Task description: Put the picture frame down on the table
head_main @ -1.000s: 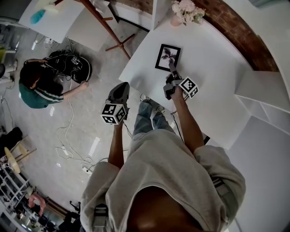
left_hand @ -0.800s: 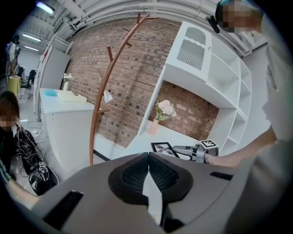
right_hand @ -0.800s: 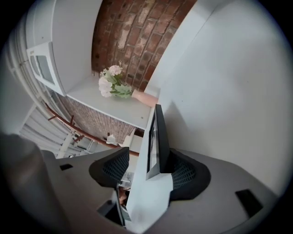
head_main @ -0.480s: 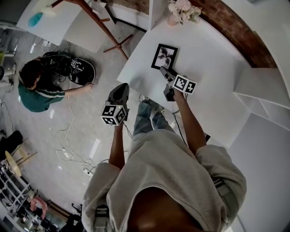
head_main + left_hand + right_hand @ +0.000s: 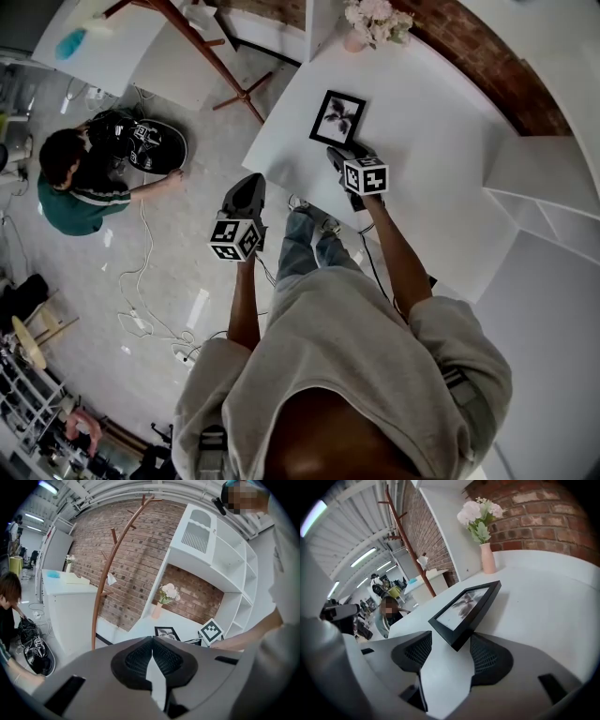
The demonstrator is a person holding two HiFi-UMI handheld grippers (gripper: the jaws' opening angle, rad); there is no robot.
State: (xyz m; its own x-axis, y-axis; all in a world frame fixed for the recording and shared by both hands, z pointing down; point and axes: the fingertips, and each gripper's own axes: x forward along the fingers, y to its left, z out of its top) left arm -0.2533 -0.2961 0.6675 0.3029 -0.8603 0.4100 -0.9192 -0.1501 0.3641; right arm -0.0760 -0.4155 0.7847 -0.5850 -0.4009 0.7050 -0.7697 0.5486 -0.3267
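Picture frame (image 5: 337,117) flat near table (image 5: 441,141) edge; wide tabletop beyond.

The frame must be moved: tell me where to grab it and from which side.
Probably the near corner of the picture frame, from the person's side. It lies flat on the table, so only its thick black rim offers a hold, and that corner points between the right claw's open jaws.
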